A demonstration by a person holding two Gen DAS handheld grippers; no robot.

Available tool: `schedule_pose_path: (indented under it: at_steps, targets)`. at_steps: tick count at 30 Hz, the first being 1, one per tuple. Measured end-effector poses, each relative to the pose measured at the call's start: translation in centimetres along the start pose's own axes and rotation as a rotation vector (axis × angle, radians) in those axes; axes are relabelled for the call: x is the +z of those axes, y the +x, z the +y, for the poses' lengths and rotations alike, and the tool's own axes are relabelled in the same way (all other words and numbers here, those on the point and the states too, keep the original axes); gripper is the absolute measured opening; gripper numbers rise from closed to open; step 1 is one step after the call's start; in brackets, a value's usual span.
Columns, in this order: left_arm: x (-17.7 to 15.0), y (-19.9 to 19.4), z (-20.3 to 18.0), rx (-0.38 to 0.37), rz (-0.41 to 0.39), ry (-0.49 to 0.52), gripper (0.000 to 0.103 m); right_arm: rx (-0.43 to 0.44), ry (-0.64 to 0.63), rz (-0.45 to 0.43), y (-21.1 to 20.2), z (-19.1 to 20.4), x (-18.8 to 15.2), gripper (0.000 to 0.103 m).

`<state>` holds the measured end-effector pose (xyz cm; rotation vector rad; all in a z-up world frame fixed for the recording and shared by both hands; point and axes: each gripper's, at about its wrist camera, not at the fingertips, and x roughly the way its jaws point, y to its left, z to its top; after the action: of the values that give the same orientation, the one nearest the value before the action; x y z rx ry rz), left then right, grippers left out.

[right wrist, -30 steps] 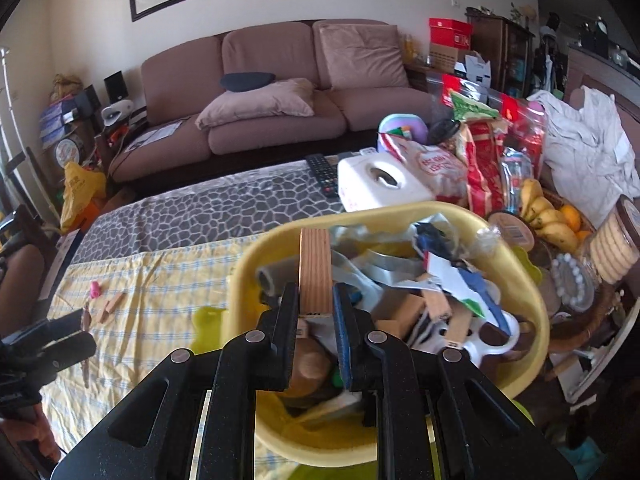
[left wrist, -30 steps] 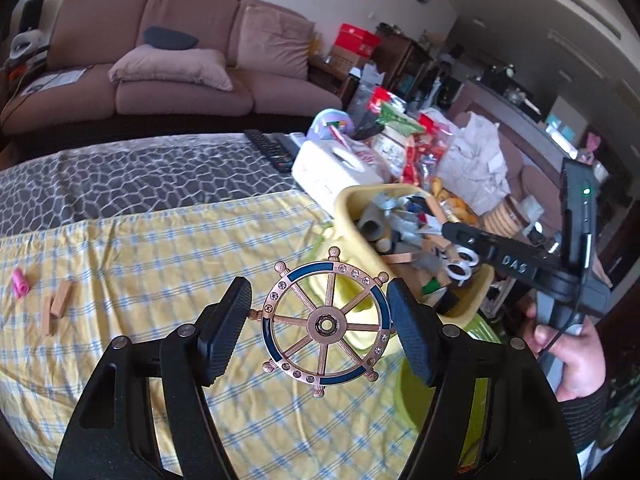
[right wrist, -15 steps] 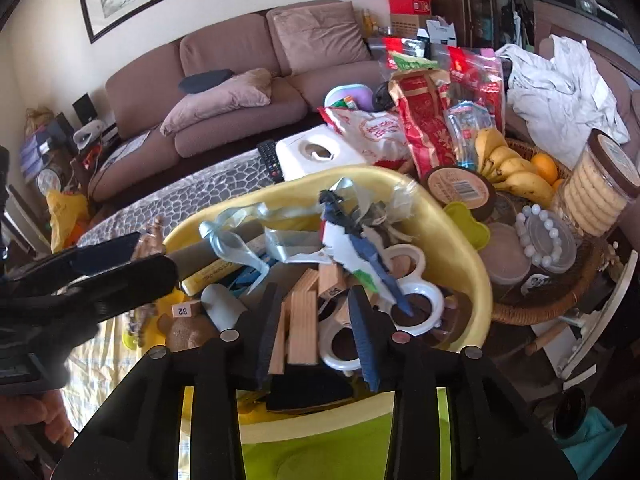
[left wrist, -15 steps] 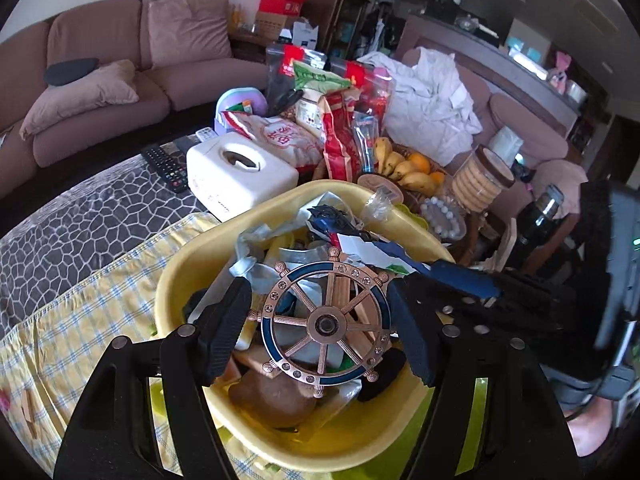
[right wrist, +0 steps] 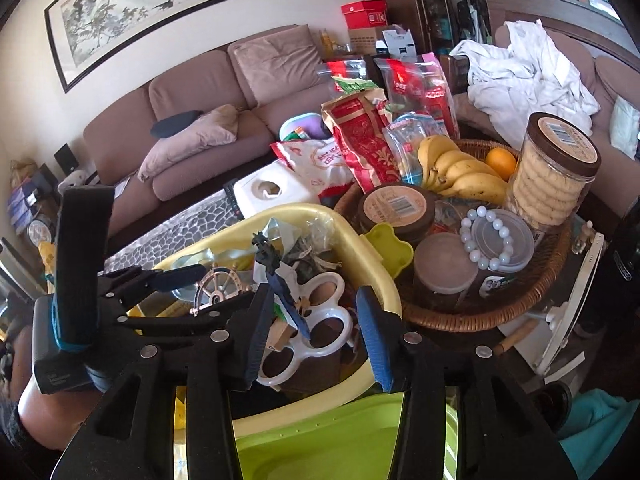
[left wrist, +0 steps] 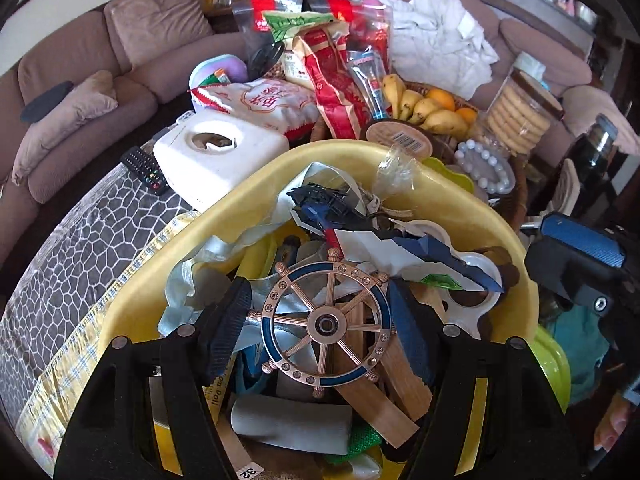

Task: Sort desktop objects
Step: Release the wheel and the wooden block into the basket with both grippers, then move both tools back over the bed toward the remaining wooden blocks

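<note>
Left wrist view showed the left claw (left wrist: 320,324) squeezing a little ship's wheel (left wrist: 326,324) between its two pads. The wheel was round, so it had no long side; its flat face looked up at the camera and its small handles poked out all around. It hung over a yellow tub (left wrist: 440,200) that was very full. Right under the wheel lay wooden blocks (left wrist: 376,396), with a gray roll (left wrist: 292,424) nearer the claw and a blue and white toy plane (left wrist: 400,244) past the wheel. Beyond the tub sat a white tissue box (left wrist: 216,156) and snack bags (left wrist: 332,80). The right wrist view showed the right claw (right wrist: 316,328) at the near edge of the same tub, its jaws opening with nothing pinched in them. White plastic scissors (right wrist: 316,332) lay below the gap between its pads. A brown basket (right wrist: 480,312) with bananas (right wrist: 460,172) and a cookie jar (right wrist: 556,172) stood just right of it. The left claw's black handle (right wrist: 80,264) stood up on its left.
</note>
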<state>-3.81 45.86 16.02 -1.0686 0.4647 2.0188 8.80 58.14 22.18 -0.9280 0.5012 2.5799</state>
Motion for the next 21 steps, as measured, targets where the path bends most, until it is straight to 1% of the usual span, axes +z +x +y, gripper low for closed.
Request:
schedule_pose_path:
  at_steps: [2, 4, 5, 7, 9, 13, 14, 15, 16, 18, 19, 20, 21]
  targets:
    - [0.1, -0.5, 0.2, 0.018, -0.026, 0.000, 0.068, 0.005, -0.010, 0.005, 0.3, 0.3, 0.0, 0.045]
    - [0.0, -1.3, 0.5, 0.034, -0.043, -0.014, 0.078, 0.007, -0.024, 0.008, 0.5, 0.8, 0.0, 0.045]
    - [-0.1, -1.7, 0.8, 0.019, -0.053, -0.024, 0.081, 0.007, -0.032, 0.009, 0.6, 1.0, 0.0, 0.045]
    - [-0.2, -2.6, 1.2, 0.004, -0.068, -0.039, 0.082, 0.007, -0.042, 0.011, 0.7, 1.4, -0.1, 0.046]
    - [-0.5, -3.4, 1.6, 0.001, -0.082, -0.054, 0.086, 0.005, -0.047, 0.013, 0.8, 1.6, -0.1, 0.047]
    - [-1.6, -6.0, 3.1, 0.005, -0.135, -0.096, 0.089, 0.002, -0.058, 0.015, 0.9, 2.2, -0.1, 0.049]
    - [-2.0, -6.8, 3.6, 0.003, -0.149, -0.106, 0.092, 0.003, -0.060, 0.015, 1.0, 2.4, -0.1, 0.050]
    - [-2.5, -7.5, 4.1, 0.003, -0.161, -0.114, 0.095, 0.003, -0.063, 0.015, 1.0, 2.6, -0.1, 0.053]
    - [-3.1, -8.2, 4.7, 0.005, -0.173, -0.124, 0.096, 0.001, -0.068, 0.017, 1.1, 2.8, -0.1, 0.054]
    - [-4.1, -9.4, 5.9, 0.021, -0.189, -0.151, 0.097, 0.004, -0.078, 0.021, 1.3, 3.3, -0.2, 0.060]
    - [-4.8, -10.0, 6.7, 0.029, -0.196, -0.170, 0.098, 0.009, -0.084, 0.024, 1.4, 3.7, -0.3, 0.065]
    - [-5.5, -10.5, 7.3, 0.037, -0.204, -0.189, 0.103, 0.014, -0.092, 0.026, 1.5, 4.1, -0.3, 0.071]
    - [-6.2, -11.0, 8.0, 0.050, -0.216, -0.208, 0.103, 0.018, -0.102, 0.028, 1.6, 4.6, -0.4, 0.077]
